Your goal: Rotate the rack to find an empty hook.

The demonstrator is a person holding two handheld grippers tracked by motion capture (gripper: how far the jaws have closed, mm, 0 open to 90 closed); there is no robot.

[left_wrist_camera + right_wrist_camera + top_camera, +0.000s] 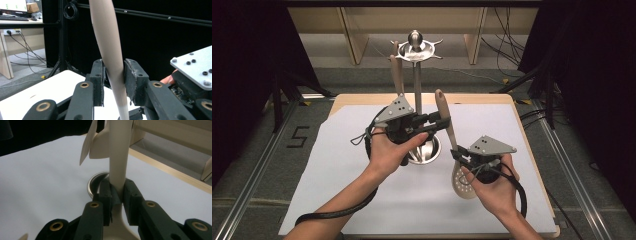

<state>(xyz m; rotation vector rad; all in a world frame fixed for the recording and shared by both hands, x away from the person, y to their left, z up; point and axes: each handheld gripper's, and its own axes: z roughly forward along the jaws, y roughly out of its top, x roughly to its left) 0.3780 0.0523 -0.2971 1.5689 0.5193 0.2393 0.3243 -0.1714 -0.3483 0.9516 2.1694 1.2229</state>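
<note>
- While both claws grip one utensil, the step in hand reads as a hand-over or a joint lift of the slotted spoon [463,181] toward the rack [416,50].
- Left claw [438,121]: clamped on the spoon's handle [444,112] near its upper end; the left claw view shows both pads pressed against the shaft [114,75], no gap either side.
- Right claw [460,157]: clamped on the handle low down, just above the bowl; the right claw view shows the pads tight on the neck [117,187].
- Location: spoon held clear of the desk [522,150], at about 4 o'clock from the rack's steel base [426,150]; handle tip points toward 11 o'clock, bowl toward 5 o'clock.
- Appearance: beige, smooth, one-piece look; handle swells mid-length and tapers toward the bowl; round bowl pierced with small holes. Likely light and rigid, somewhat slippery under the pads.
- A second beige utensil [397,75] hangs on the rack, at 11 o'clock from the left claw.
- Next move, as judged: one claw must let go before the other carries on; whichever stays must hold firm, since a long handle gripped off-centre may swing. Hanging would call for the handle tip raised to a rack hook.
</note>
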